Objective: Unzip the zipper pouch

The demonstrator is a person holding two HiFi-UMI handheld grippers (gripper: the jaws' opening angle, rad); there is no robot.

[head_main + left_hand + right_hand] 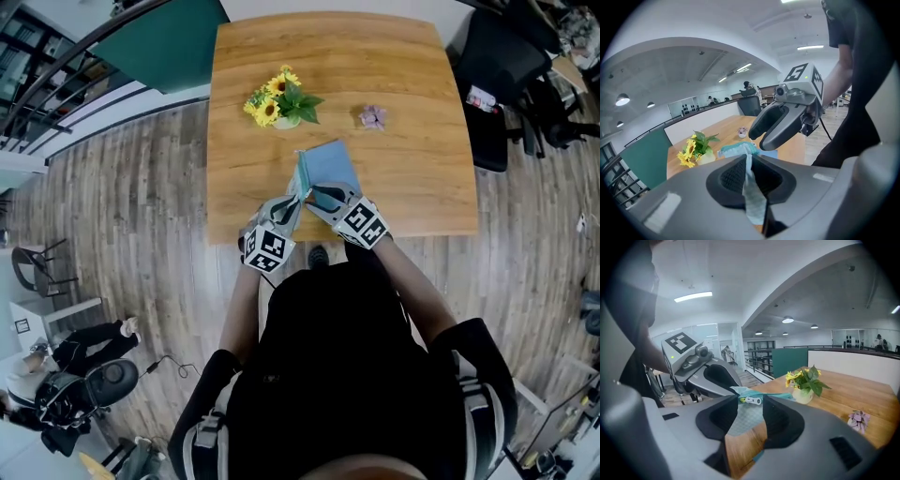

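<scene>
Here the left claw [748,161] pinches the zipper pouch [330,167]; the spread right claw [750,398] straddles its pull [753,401].

OPEN-PLAN OFFICE: A square wooden table [412,112], bearing 1 pot of sunflowers [279,101], stands on a grey plank floor [122,234]. Right of the table, black office chairs [497,84] are parked together. Left of the table run a teal partition [169,47] and a dark metal railing [56,66]. Beyond the table, people [749,86] stand behind a low white wall [708,115], with glass partitions [705,341] and ceiling strip lights [693,296] overhead.
</scene>
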